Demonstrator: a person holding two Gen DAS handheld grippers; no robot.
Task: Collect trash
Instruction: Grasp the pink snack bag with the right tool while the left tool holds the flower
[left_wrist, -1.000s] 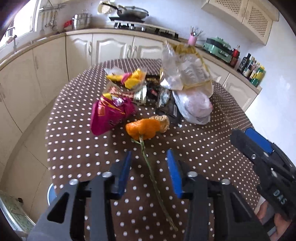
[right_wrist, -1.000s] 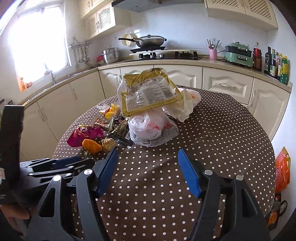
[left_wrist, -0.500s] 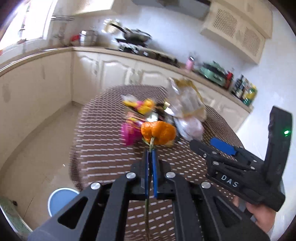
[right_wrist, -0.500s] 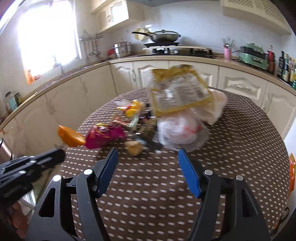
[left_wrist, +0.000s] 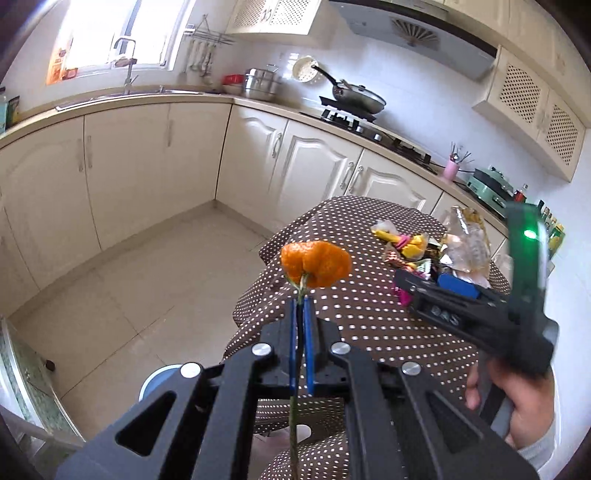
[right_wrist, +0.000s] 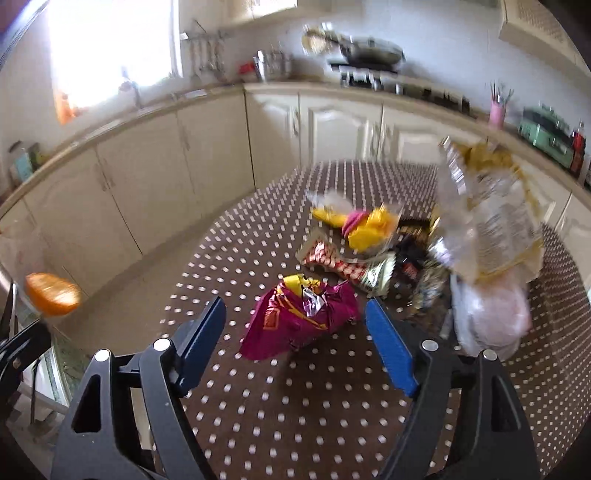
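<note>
Orange flower (left_wrist: 316, 264), stem upright, head toward twelve o'clock, is clamped in the left claw (left_wrist: 301, 314) over kitchen floor (left_wrist: 147, 280) beside the dotted table (right_wrist: 288, 398). Right claw (right_wrist: 295, 332) is opening toward a magenta wrapper (right_wrist: 301, 319), not touching it.

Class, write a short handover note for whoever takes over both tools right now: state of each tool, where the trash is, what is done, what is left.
Left tool: shut on the stem of the orange peel, held in the air beside the table.
Right tool: jaws opening, nothing between them, aimed at the magenta wrapper on the table.
Wrappers and plastic bags sit piled on the table.
Done: peel picked up.
Left: drop the peel, perhaps into the blue bin below; collect everything else.
</note>
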